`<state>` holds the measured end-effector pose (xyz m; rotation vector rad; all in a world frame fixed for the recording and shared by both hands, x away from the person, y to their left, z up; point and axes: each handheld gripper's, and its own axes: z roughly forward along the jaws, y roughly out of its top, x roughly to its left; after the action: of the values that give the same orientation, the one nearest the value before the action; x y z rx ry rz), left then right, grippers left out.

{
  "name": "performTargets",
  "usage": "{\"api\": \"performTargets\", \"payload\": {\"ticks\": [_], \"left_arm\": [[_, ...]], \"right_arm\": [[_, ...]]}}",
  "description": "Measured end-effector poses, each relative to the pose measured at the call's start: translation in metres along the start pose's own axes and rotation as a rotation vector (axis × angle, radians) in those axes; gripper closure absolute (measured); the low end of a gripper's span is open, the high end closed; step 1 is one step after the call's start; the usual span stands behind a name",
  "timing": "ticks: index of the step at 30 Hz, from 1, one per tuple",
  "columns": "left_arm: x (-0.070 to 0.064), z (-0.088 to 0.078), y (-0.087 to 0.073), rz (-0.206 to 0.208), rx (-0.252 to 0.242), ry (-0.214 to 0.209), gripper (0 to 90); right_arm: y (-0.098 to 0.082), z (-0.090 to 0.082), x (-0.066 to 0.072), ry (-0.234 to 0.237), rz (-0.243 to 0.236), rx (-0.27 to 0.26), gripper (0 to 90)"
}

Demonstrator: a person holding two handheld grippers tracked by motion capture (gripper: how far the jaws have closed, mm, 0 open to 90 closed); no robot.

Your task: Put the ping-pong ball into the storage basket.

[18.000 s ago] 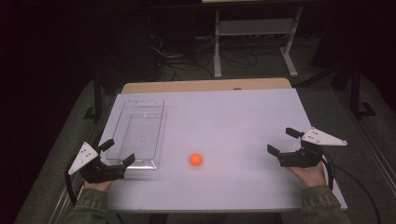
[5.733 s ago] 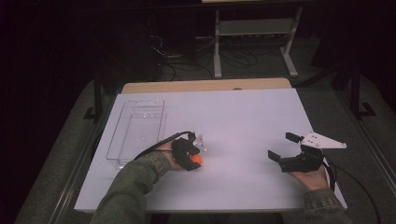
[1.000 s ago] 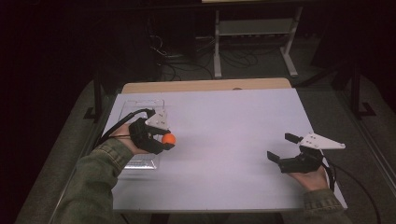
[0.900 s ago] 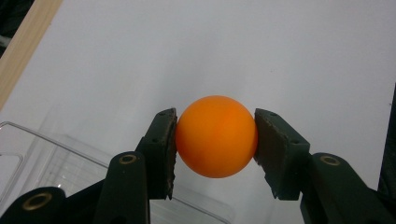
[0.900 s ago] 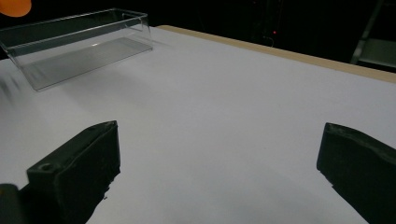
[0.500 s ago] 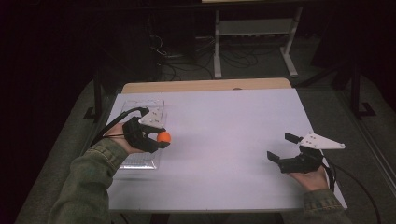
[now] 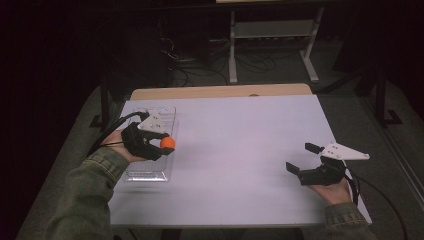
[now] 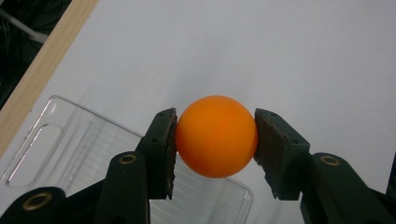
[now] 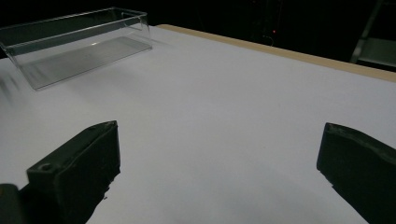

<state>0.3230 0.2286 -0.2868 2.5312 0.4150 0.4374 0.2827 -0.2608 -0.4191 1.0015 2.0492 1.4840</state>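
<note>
My left gripper (image 7: 167, 145) is shut on an orange ball (image 7: 167, 143), held above the right edge of the clear plastic tray (image 7: 150, 170) at the table's left. In the left gripper view the ball (image 8: 216, 136) sits squeezed between the two black pads (image 8: 164, 151), with the tray (image 8: 70, 154) below and to the left. My right gripper (image 7: 301, 159) rests near the table's right front, open, nothing between its jaws. The right gripper view shows that gripper (image 9: 217, 163) over bare table, with the tray (image 9: 74, 44) far off.
The white table top (image 7: 240, 140) has a wooden strip (image 7: 220, 91) along its far edge. Behind the table stand a metal rack (image 7: 270, 40) and loose cables (image 7: 190, 65) on the dark floor.
The left hand has carried the ball a little further left and back, to the tray's right edge. The right gripper has stayed where it was.
</note>
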Motion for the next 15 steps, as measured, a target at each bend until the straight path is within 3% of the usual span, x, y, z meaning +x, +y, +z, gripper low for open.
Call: {"api": "performTargets", "payload": {"ticks": [15], "left_arm": [[0.0062,-0.0052,-0.0070,-0.015,0.035,0.006,50.8]], "right_arm": [[-0.0004,0.0008,0.0000,0.000,-0.004,0.005,0.0]]}}
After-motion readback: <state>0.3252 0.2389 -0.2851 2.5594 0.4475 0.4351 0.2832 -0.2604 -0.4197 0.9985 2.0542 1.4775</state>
